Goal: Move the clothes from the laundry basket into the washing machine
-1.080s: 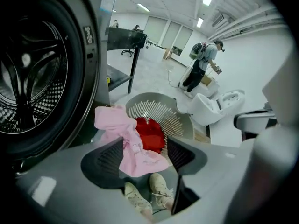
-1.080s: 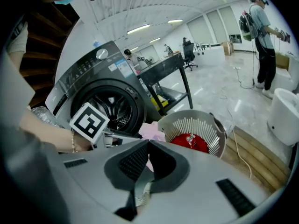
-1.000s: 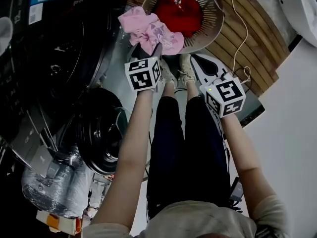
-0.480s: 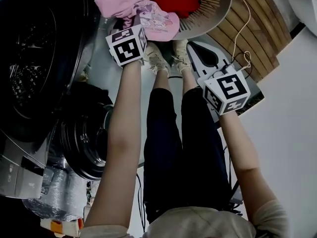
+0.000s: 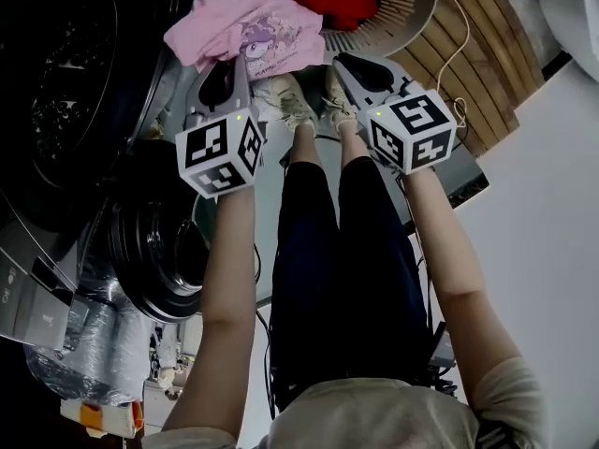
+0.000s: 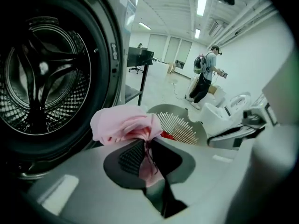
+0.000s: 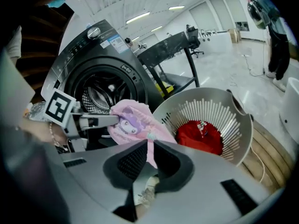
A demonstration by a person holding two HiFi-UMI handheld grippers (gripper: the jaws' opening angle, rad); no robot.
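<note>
Head view: we read no text. The pink garment (image 5: 245, 34) has a cartoon print and hangs between the laundry basket (image 5: 412, 12) and the washing machine (image 5: 65, 82). Versus 0.5 s ago, the right gripper (image 5: 358, 66) has come up level. Left gripper view: the left gripper (image 6: 144, 146) has its fingers clamped on the garment, with the drum (image 6: 42, 83) ahead. Right gripper view: the sticker (image 7: 114, 43) is unreadable. The fingers are nearly together and we see only the pink hem through the slit.

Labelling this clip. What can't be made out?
Whether the right gripper grips the pink garment: in its view the cloth's tail lines up with the narrow jaw gap.
What lies under the red garment in the basket: covered in the right gripper view, cropped at the head view's top edge.
Lower front of the washer drum: hidden by its rim, left gripper view.
</note>
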